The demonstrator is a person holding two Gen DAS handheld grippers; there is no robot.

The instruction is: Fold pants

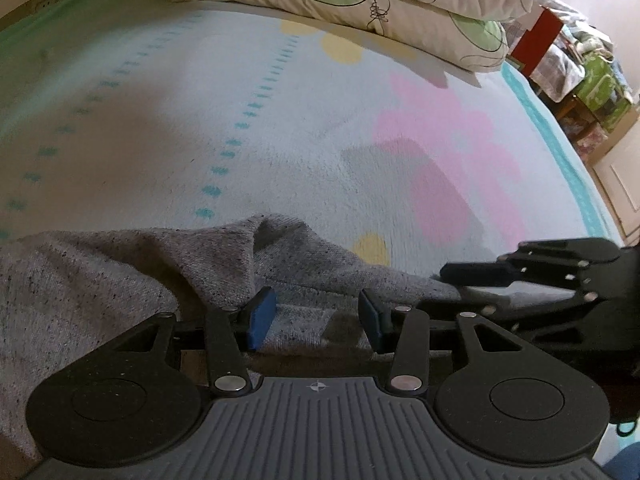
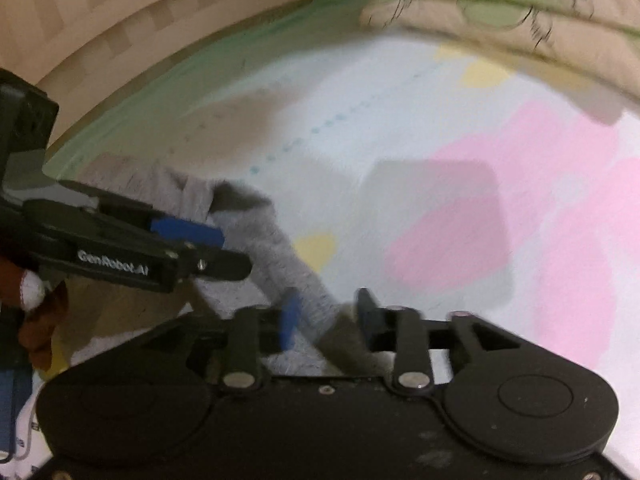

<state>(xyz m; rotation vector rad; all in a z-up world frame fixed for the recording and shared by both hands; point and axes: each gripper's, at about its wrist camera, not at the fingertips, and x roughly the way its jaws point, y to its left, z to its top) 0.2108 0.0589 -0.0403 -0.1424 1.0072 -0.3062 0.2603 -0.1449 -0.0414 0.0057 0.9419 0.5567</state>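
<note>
Left wrist view: the grey pants lie bunched on a pale bedspread printed with pink and yellow shapes, filling the lower left and running under the left gripper. Its blue pads stand apart over the cloth, pinching nothing. The right gripper reaches in from the right edge, its tip at the pants' hem. A leaf-patterned pillow lies at the far end of the bed.

Right wrist view — blurred: the right gripper is spread, a strip of the pants running between its fingers with no pad pressing on it. The left gripper comes in from the left above the same garment — whether it pinches cloth cannot be told here
</note>
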